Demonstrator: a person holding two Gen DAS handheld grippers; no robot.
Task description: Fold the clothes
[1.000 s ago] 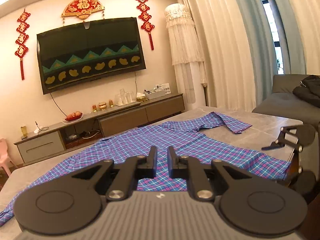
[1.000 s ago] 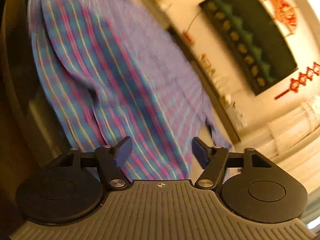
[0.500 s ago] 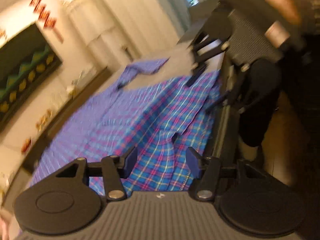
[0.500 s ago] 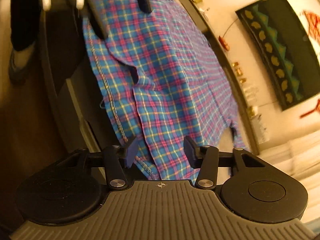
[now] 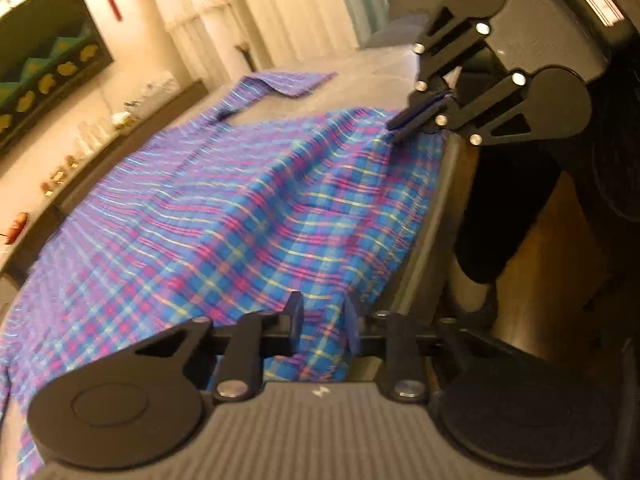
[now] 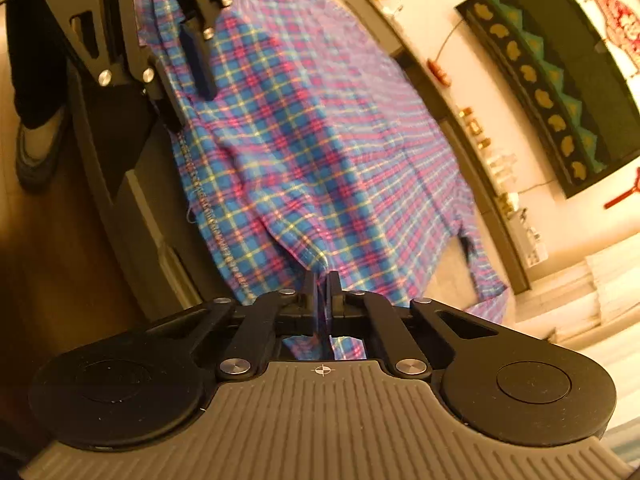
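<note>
Plaid shirt (image 5: 224, 216): near sleeve runs off the left edge of the left wrist view; hem at the near edge hidden behind the left claw (image 5: 320, 322) housing. Weave smeared by motion blur towards the far side in both views.

Right claw (image 6: 321, 294): fabric pinched between its fingers; how much cloth sits inside is hidden by the pads.

Tabletop (image 5: 372, 76): mostly covered by the shirt; near edge only partly seen.

Small items on the cabinet (image 5: 92, 140): too blurred to identify.

Person: only a dark trouser leg (image 5: 504, 216) and a shoe (image 6: 34, 152) show; the rest cut off.

Wall screen (image 6: 560, 76): cropped at the frame edge.
</note>
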